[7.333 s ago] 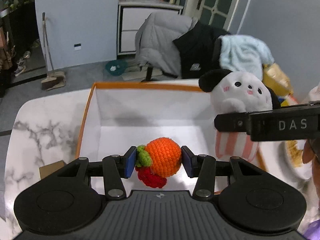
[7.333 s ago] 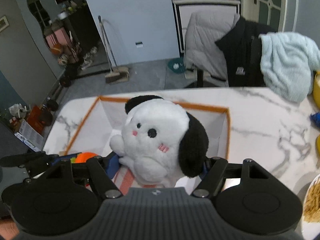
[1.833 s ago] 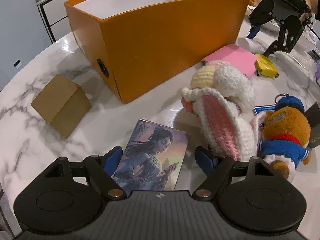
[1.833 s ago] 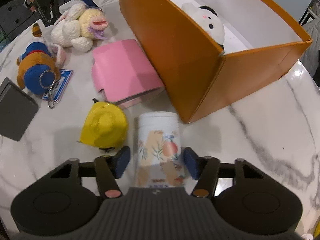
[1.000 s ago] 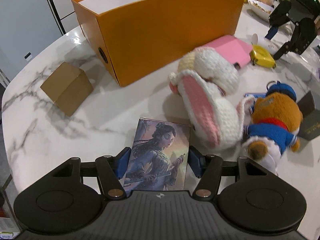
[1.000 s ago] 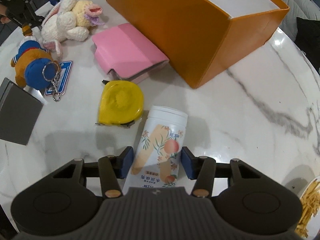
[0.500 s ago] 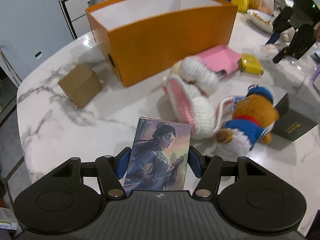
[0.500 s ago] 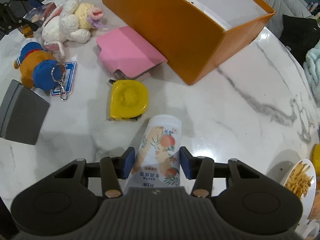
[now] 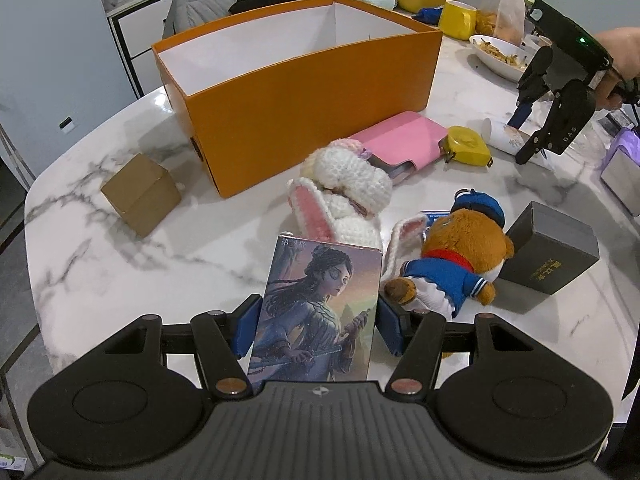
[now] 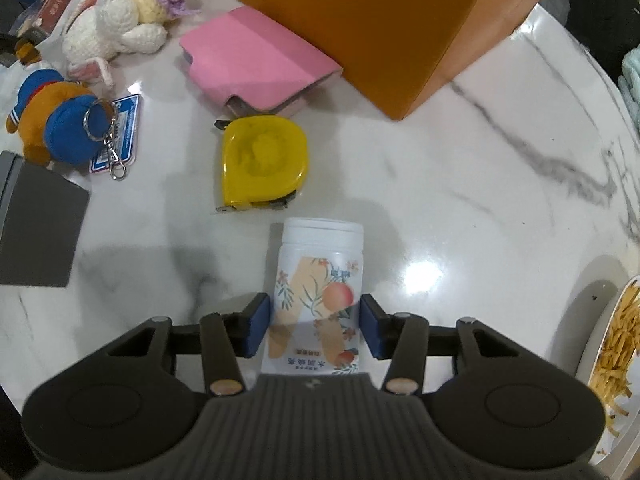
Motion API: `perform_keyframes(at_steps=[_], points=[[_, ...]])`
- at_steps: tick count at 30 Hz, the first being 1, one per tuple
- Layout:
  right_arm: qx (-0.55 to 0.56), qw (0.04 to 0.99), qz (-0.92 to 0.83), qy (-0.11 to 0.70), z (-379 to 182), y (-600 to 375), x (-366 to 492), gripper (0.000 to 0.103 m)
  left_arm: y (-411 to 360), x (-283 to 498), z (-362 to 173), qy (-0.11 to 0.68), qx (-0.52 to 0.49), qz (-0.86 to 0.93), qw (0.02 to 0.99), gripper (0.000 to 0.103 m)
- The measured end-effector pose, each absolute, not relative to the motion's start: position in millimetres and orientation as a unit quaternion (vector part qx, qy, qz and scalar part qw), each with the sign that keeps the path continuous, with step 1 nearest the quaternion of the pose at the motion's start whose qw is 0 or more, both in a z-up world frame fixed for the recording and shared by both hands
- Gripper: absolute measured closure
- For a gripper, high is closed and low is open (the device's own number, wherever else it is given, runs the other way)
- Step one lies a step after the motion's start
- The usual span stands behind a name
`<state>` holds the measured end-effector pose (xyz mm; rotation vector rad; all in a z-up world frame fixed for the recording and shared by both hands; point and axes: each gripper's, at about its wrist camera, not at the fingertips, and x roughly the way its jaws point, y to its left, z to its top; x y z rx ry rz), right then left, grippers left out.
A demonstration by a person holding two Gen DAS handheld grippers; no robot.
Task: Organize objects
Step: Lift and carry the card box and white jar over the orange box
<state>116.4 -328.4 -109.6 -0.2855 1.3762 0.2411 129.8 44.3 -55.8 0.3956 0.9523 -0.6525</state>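
My left gripper [image 9: 318,326] is shut on a picture card box [image 9: 318,312] showing a painted woman, held above the marble table. My right gripper [image 10: 316,326] is shut on a white floral bottle [image 10: 320,292], also lifted off the table; it shows in the left wrist view [image 9: 554,128] too. The open orange box [image 9: 304,88] stands at the back of the table and also shows in the right wrist view [image 10: 380,28].
On the table lie a crochet rabbit [image 9: 344,196], a bear keychain [image 9: 456,264], a pink wallet [image 10: 256,60], a yellow tape measure [image 10: 264,160], a grey box [image 9: 552,254] and a cardboard cube [image 9: 140,194]. A plate of fries [image 10: 620,344] sits at the right edge.
Both grippers have closed on their objects and risen from the table: the left with the card box, the right with the bottle. The views have pulled back.
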Motion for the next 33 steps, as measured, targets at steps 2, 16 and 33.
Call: perform_keyframes(at_steps=[2, 16, 33], points=[[-0.127, 0.753, 0.108, 0.636, -110, -328, 121, 0.044, 46, 129, -55, 0.448, 0.184, -0.304, 0.82, 0.033], [-0.12, 0.768, 0.098, 0.621, -103, -320, 121, 0.057, 53, 126, -54, 0.451, 0.176, -0.3, 0.822, 0.033], [-0.126, 0.842, 0.113, 0.513, 14, -301, 153, 0.057, 10, 154, 5, 0.389, 0.18, -0.318, 0.846, 0.033]])
